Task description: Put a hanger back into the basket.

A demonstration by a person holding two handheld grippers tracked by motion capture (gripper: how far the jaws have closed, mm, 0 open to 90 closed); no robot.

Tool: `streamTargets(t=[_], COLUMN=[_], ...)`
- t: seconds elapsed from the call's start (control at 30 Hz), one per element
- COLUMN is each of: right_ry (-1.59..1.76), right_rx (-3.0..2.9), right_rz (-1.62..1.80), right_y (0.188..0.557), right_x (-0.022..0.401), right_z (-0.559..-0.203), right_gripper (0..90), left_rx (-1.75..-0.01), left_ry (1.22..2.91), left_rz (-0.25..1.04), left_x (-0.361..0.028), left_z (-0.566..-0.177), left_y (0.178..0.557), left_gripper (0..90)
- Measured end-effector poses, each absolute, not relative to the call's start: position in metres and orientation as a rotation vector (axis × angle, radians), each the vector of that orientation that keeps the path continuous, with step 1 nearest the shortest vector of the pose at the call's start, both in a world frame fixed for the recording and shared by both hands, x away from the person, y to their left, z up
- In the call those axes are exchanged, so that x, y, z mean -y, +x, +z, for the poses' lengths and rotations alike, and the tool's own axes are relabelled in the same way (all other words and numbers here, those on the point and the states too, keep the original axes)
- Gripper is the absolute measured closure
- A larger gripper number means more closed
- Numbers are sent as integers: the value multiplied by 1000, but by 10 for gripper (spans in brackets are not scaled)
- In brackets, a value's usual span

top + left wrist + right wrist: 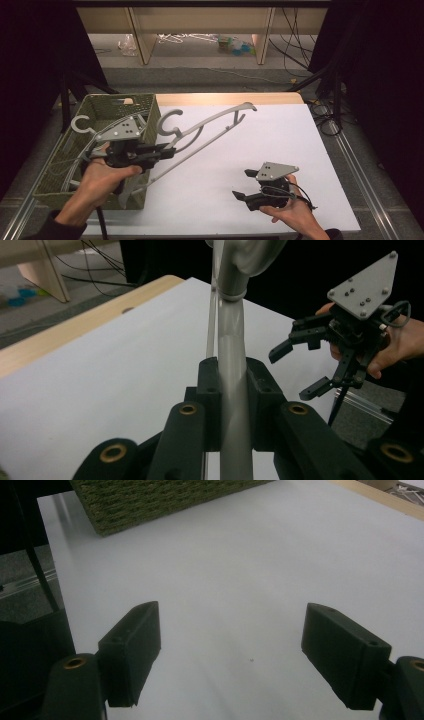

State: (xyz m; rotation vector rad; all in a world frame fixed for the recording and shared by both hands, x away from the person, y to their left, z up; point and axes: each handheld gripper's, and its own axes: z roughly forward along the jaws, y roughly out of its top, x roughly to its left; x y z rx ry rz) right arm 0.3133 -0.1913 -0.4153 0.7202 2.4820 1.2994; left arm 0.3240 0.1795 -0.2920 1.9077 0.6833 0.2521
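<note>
The left gripper (167, 150) has its jaws clamped on a grey hanger (210, 127), pinching the flat neck just below the hook; in the left gripper view the grey stem (231, 355) runs straight up between the two black pads, which press on it from both sides. In the high view the hanger is held off the white worktop (270, 145), tilted, its hook curling up just right of the gripper and one long arm reaching up and to the right toward the far edge of the sheet, while its thin lower bar slants down to the left toward the basket (145, 107). That green woven basket stands at the left end of the worktop, partly over its edge, and a second hanger (82, 127) lies in it with its hook standing above the rim at the far left. The right gripper (245, 185) is well apart from the hanger, near the front right of the worktop, held in the person's right hand (292, 212); its jaws stand wide open with nothing between them, and in the right gripper view they frame bare white worktop with a corner of the basket at the top.
</note>
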Motion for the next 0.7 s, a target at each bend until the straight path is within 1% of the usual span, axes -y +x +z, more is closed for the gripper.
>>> streamTargets(t=[0.13,0.3,0.5,0.7], right_ry=[722,716,719,722], right_rx=[-2492,-2497,-2499,-2508], right_rz=[1297,1294,1299,1291], right_y=[313,313,313,313], right_x=[191,191,191,190], right_z=[-416,-418,-418,-420], right_gripper=[245,245,243,241], left_rx=[-725,-796,-879,-934], left_ry=[1895,1881,1852,1867], left_rz=[320,393,447,529], left_x=[-201,-231,-266,-295], left_z=[-277,-272,-280,-287], left_y=[325,334,350,363], left_gripper=[788,788,789,789])
